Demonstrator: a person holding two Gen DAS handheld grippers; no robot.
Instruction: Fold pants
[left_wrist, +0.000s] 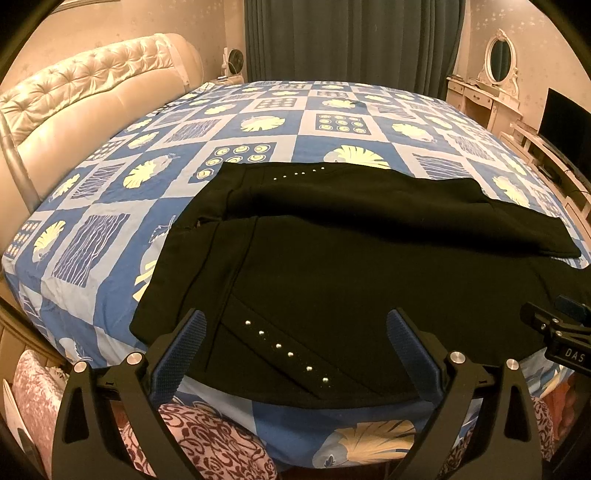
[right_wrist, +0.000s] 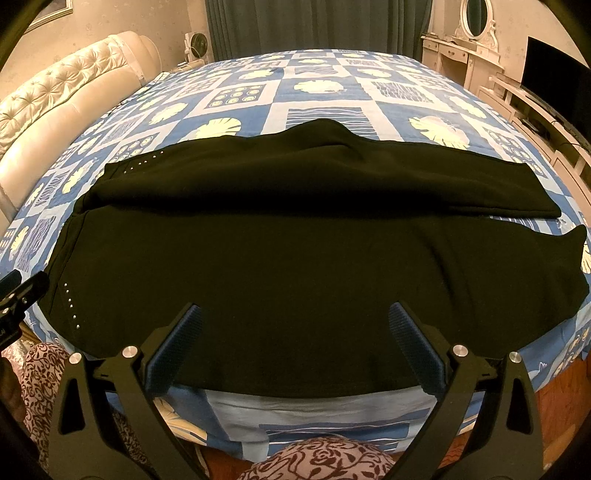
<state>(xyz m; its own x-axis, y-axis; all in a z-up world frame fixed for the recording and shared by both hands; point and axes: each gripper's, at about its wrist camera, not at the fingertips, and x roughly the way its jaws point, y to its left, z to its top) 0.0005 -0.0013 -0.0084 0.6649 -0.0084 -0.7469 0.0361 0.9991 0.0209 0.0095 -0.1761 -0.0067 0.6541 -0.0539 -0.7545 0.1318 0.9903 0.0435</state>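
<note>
On bed (left_wrist: 110, 206), black pants (left_wrist: 332, 266) spread flat

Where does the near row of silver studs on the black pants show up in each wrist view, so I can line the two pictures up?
Left wrist: the near stud row runs diagonally at lower centre, between the open fingers of the left tool.
Right wrist: the same row sits at the far left edge of the pants, left of the right tool.
Shared landmark: the tufted cream headboard, upper left in both.
</note>
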